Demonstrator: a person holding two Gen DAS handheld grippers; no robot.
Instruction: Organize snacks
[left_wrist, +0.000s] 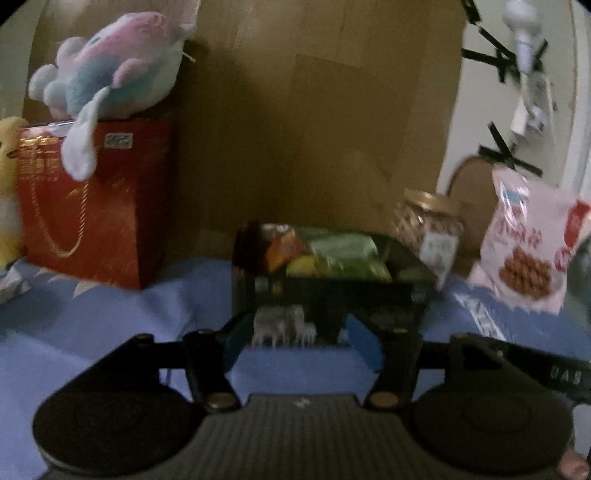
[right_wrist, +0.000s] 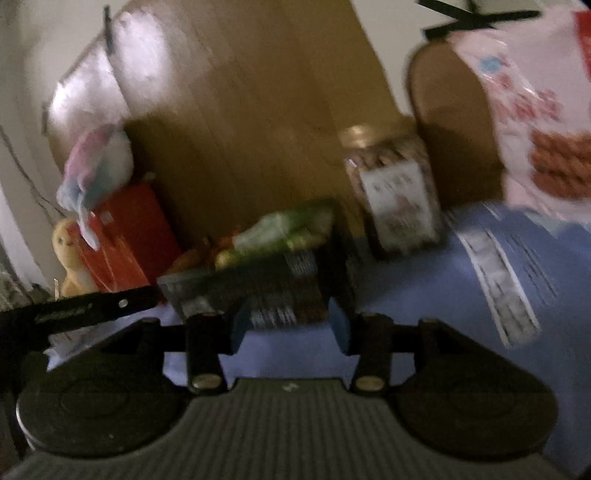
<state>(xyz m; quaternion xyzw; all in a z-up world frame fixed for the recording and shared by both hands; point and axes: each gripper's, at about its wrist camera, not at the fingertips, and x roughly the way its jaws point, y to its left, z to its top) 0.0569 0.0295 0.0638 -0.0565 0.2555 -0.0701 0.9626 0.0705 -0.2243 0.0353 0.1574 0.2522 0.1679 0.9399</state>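
Note:
A black box (left_wrist: 332, 291) stands on the blue cloth, holding green packets (left_wrist: 343, 251) and an orange packet (left_wrist: 284, 247). My left gripper (left_wrist: 301, 341) is open just in front of the box's near wall, with nothing pressed between its blue pads (left_wrist: 365, 343). In the right wrist view the same box (right_wrist: 258, 280) lies straight ahead of my right gripper (right_wrist: 290, 326), which is open too, its pads (right_wrist: 340, 325) bare. A jar with a gold lid (left_wrist: 428, 225) (right_wrist: 395, 192) stands right of the box. A pink snack bag (left_wrist: 528, 243) (right_wrist: 535, 110) is further right. Both views are blurred.
A red gift bag (left_wrist: 96, 199) with a pastel plush toy (left_wrist: 110, 66) on top stands at the left, beside a yellow plush (left_wrist: 9, 184). A brown cardboard wall (left_wrist: 314, 110) closes the back. The blue cloth (left_wrist: 110, 332) covers the surface. The other gripper's black body (right_wrist: 85, 306) shows at left.

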